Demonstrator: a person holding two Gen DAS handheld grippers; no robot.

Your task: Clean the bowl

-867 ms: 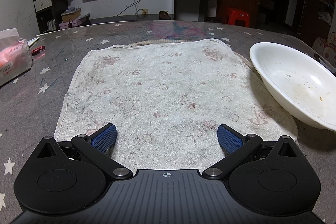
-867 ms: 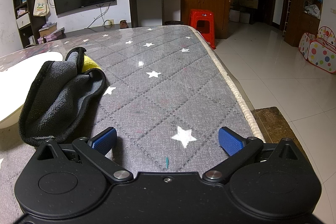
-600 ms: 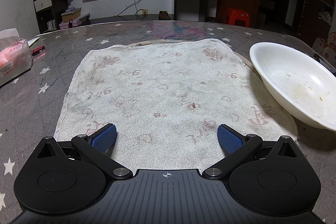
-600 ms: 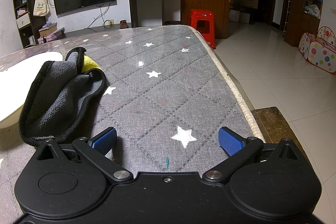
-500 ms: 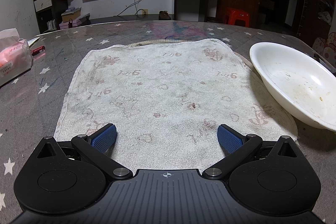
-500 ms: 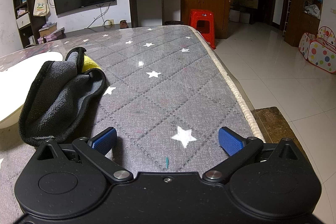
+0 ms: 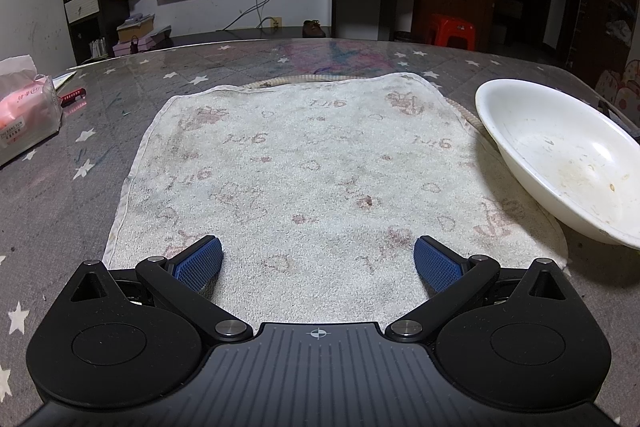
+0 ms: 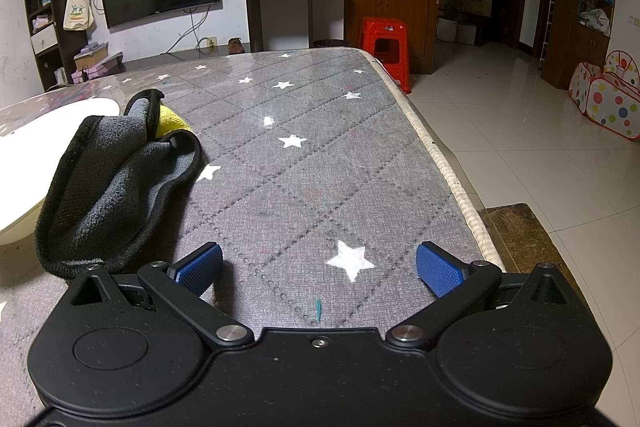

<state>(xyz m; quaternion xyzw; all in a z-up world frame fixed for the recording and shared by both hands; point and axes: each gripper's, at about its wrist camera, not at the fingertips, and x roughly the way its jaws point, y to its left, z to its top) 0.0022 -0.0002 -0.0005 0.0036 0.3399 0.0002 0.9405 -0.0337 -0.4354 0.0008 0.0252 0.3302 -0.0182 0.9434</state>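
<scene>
Left wrist view: the left gripper [image 7: 318, 259] is seen with its blue pads spread wide and nothing between them, poised over the near edge of a stained white towel [image 7: 320, 171] that is laid flat on the grey starred table [image 7: 72, 195]. The white bowl [image 7: 560, 159], marked inside with dried residue, is set at the towel's right edge, partly overlapping it. A tissue pack [image 7: 24, 115] is seen far left. In the right wrist view, the right gripper [image 8: 320, 265] is likewise held wide and empty above bare table. A dark grey cloth [image 8: 116, 183] is bunched to its left, against the bowl [image 8: 36, 155]; something yellow [image 8: 170, 119] shows behind the cloth.
</scene>
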